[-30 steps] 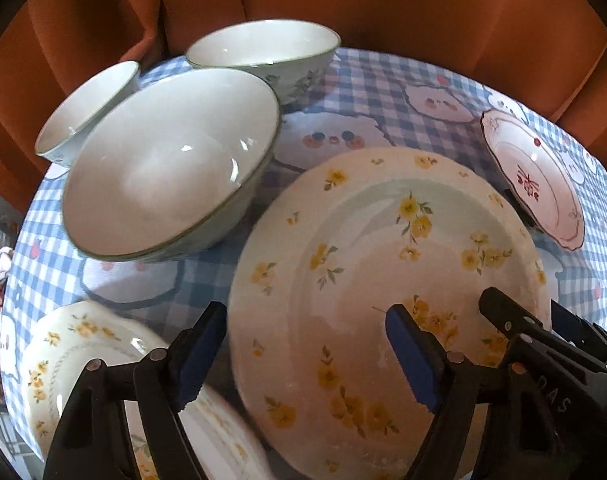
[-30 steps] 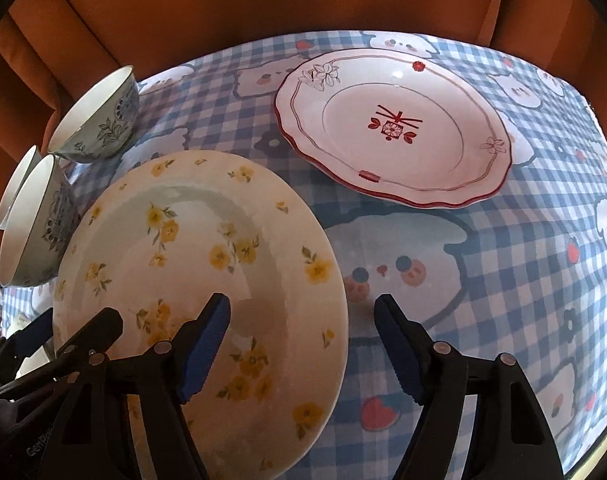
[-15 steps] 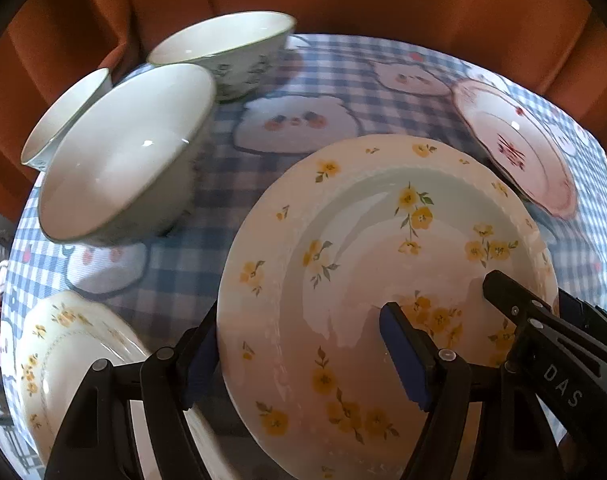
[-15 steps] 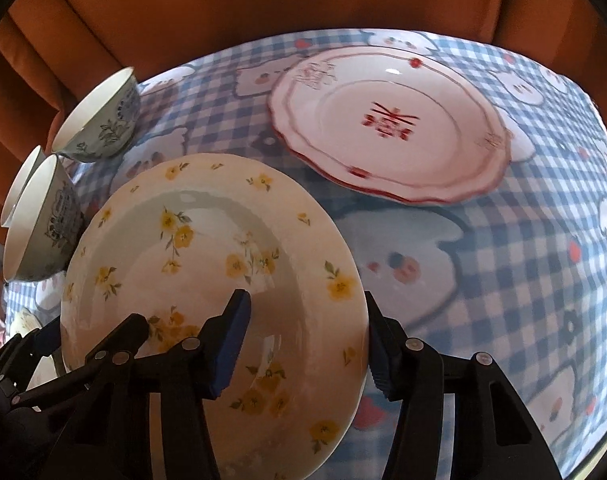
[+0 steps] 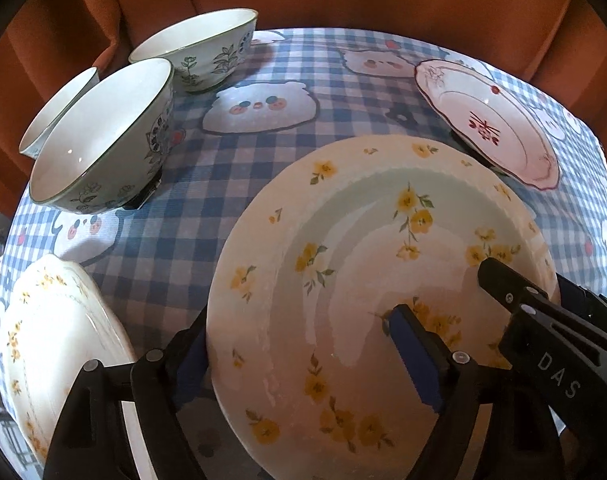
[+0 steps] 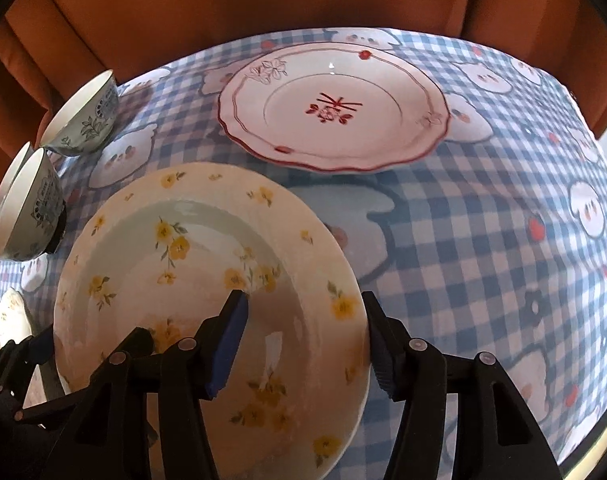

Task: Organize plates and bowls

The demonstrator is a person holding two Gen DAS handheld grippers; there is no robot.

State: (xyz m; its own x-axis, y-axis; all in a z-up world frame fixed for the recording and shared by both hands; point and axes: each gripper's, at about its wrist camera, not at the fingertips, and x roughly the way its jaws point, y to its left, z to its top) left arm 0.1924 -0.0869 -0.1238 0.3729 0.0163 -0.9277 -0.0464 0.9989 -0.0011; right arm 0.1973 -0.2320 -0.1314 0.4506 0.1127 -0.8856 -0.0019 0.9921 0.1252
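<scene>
Checked tablecloth (image 6: 483, 260), both claws, left (image 5: 299, 356) and right (image 6: 303, 340), pinching opposite rims of yellow-flowered plate (image 5: 363, 280)

Soft daylight, fairly bright. Glare patches sheen the yellow-flowered plate (image 5: 367, 280) and bowl interiors (image 5: 99, 140). Fisheye bends the bench (image 6: 483, 240) edges; black vignette fills the corners. Focus stays sharp.

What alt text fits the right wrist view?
Right gripper straddles the near rim of a yellow-flowered plate, one blue-padded finger over its face and one outside its edge. Beyond it, a red-trimmed plate lies on the blue checked tablecloth; patterned bowls stand at the left edge, and the left gripper shows at lower left.
</scene>
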